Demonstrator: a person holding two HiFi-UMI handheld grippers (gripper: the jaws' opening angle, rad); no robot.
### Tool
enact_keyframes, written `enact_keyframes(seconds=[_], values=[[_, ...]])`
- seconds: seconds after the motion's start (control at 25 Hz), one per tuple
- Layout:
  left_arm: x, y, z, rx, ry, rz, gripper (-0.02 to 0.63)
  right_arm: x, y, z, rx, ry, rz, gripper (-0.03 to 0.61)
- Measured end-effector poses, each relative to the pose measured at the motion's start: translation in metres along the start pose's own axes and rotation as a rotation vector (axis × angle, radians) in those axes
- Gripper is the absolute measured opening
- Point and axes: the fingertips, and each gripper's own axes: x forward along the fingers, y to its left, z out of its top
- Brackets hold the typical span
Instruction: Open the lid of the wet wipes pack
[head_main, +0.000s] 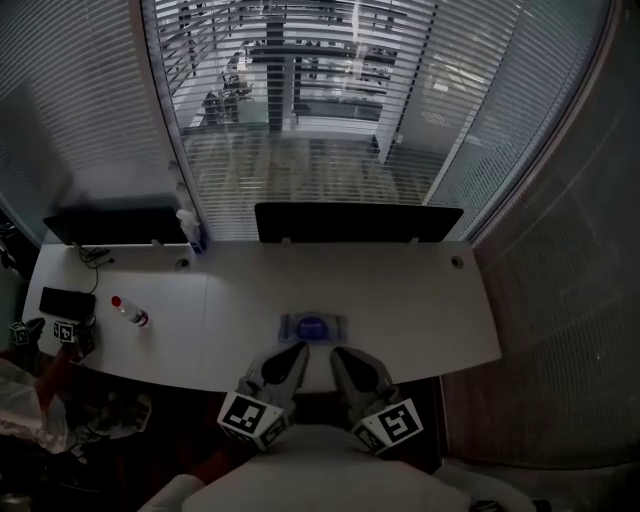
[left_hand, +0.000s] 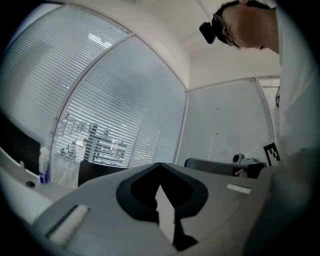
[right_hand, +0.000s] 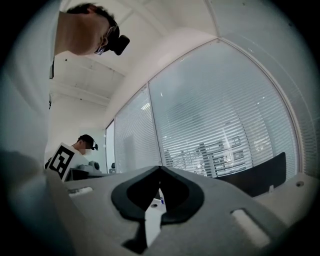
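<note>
The wet wipes pack (head_main: 312, 326), pale with a blue oval lid that lies flat, rests on the white desk (head_main: 400, 300) near its front edge, seen only in the head view. My left gripper (head_main: 297, 349) and right gripper (head_main: 338, 352) sit side by side at the desk's near edge, just short of the pack and apart from it. Each one points level toward the pack. In the left gripper view the left gripper (left_hand: 160, 166) has its jaws together with nothing between them. The right gripper (right_hand: 160, 169) looks the same in its own view.
Two dark monitors (head_main: 355, 222) (head_main: 110, 225) stand along the desk's far edge before blind-covered windows. A small bottle with a red cap (head_main: 130, 312) lies at the left, beside a black device (head_main: 67, 302). Another person (right_hand: 86, 145) is at the desk's left end.
</note>
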Motion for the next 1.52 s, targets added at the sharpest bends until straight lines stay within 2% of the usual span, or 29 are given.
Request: enact_keyframes(seconds=[0.32, 0.64, 0.84, 1.08, 1.28, 1.52], values=[[0.016, 0.018, 0.002, 0.004, -0.014, 0.036, 0.003, 0.02, -0.015, -0.007, -0.005, 0.023, 0.008, 0.0], [0.023, 0.032, -0.015, 0.002, 0.02, 0.066, 0.003, 0.029, -0.022, -0.009, 0.005, 0.028, 0.021, 0.0], [0.026, 0.045, -0.03, 0.002, 0.024, 0.081, 0.003, 0.031, -0.031, -0.029, -0.007, 0.056, 0.011, 0.0], [0.03, 0.058, -0.05, -0.04, 0.097, 0.129, 0.003, 0.04, -0.041, -0.056, 0.011, 0.112, -0.004, 0.0], [0.04, 0.069, -0.074, -0.037, 0.11, 0.129, 0.003, 0.051, -0.052, -0.078, -0.012, 0.143, 0.012, 0.0], [0.039, 0.085, -0.094, -0.068, 0.161, 0.177, 0.003, 0.053, -0.055, -0.117, 0.003, 0.206, 0.018, 0.0]])
